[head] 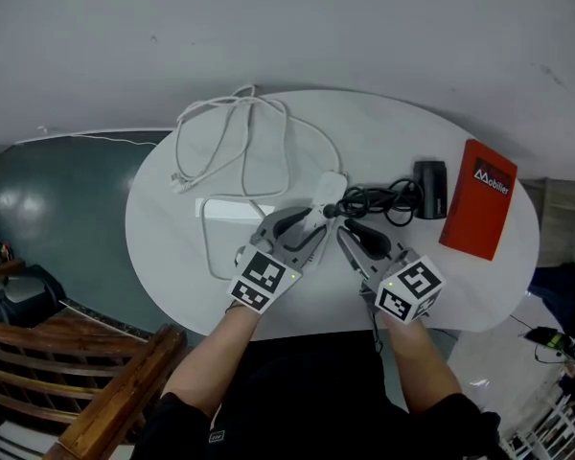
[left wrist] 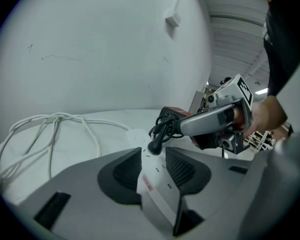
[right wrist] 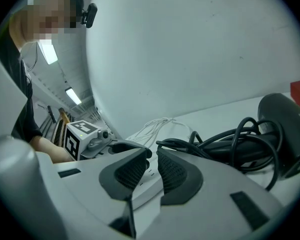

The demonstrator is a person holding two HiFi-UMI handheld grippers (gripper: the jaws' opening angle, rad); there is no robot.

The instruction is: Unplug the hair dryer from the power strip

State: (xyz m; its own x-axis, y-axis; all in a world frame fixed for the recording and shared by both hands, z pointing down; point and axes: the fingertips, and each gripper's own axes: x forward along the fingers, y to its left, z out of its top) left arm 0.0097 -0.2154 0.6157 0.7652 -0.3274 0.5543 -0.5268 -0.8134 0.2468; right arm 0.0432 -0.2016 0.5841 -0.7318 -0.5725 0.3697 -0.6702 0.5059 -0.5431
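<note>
A white power strip [head: 324, 192] lies mid-table with a black plug [head: 331, 209] seated in it. The plug's cord [head: 374, 199] coils back to the black hair dryer [head: 429, 190]. My left gripper [head: 305, 226] is open and straddles the strip [left wrist: 155, 183] just behind the plug [left wrist: 155, 145], one pad on each side. My right gripper [head: 348, 230] sits just right of the plug, pointing at the strip [right wrist: 140, 189]. Its pads [right wrist: 172, 170] stand a narrow gap apart with nothing between them. The dryer [right wrist: 285, 129] and cord [right wrist: 225, 144] lie to its right.
The strip's white cable [head: 230, 132] loops over the table's far left. A red box [head: 479, 199] lies right of the dryer. The round white table [head: 172, 247] stands against a wall. A wooden chair [head: 105, 372] is at the lower left.
</note>
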